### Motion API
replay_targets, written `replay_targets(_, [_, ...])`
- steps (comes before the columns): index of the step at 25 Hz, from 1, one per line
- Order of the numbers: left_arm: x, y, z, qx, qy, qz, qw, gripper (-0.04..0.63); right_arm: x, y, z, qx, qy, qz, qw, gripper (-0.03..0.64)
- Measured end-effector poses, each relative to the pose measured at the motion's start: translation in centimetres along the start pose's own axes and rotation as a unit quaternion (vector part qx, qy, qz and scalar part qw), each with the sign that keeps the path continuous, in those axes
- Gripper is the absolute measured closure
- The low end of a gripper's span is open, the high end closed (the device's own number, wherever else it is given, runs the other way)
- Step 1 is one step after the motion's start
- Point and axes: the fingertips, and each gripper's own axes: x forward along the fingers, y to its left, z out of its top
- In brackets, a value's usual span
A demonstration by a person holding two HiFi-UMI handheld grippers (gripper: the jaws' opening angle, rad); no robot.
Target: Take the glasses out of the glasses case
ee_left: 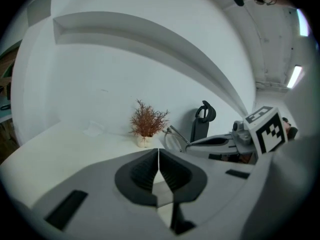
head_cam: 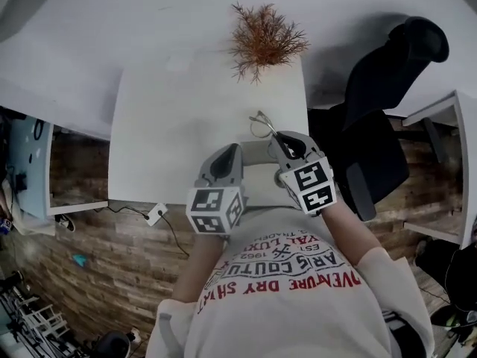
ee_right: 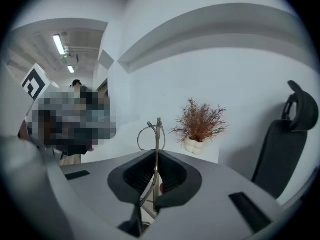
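Thin metal-framed glasses (head_cam: pixel 261 123) are held up over the white table (head_cam: pixel 164 125), with my right gripper (head_cam: pixel 278 140) shut on one of the temples. In the right gripper view the glasses (ee_right: pixel 152 134) stand on edge above the closed jaws (ee_right: pixel 156 176). A pale grey glasses case (head_cam: pixel 257 154) shows between the two grippers near the table's front edge. My left gripper (head_cam: pixel 237 150) is beside it, its fingertips (ee_left: pixel 159 156) meeting with nothing seen between them. From the left gripper view the glasses (ee_left: pixel 172 136) stick out of the right gripper (ee_left: pixel 215 142).
A dried reddish plant (head_cam: pixel 262 39) in a small white pot stands at the table's far edge. A black office chair (head_cam: pixel 380 110) is to the right of the table. A white wall runs behind, and wood-pattern floor lies to the left.
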Motion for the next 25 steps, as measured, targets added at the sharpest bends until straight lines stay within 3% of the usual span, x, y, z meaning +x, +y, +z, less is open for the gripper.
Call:
replay_targets(6, [0.2,-2.1,2.1,0.028,-0.024,-0.03,0.9988,0.587,-3.5,-2.5,0.8,0.088,-0.063,-0.084,0.991,0.591])
replay_targets(11, [0.4,-3.4,2.8,0.039,-0.039,-0.04,0.9977,0.586,-5.3,-3.8,0.2,0.11,-0.081,-0.114,0.984,0.591])
replay_targets(25, [0.6,-4.0,2.4,0.034,-0.038,-0.039,0.9979,0.586,-5.7,-3.5,-0.5,0.101,-0.074,-0.105,0.987,0.591])
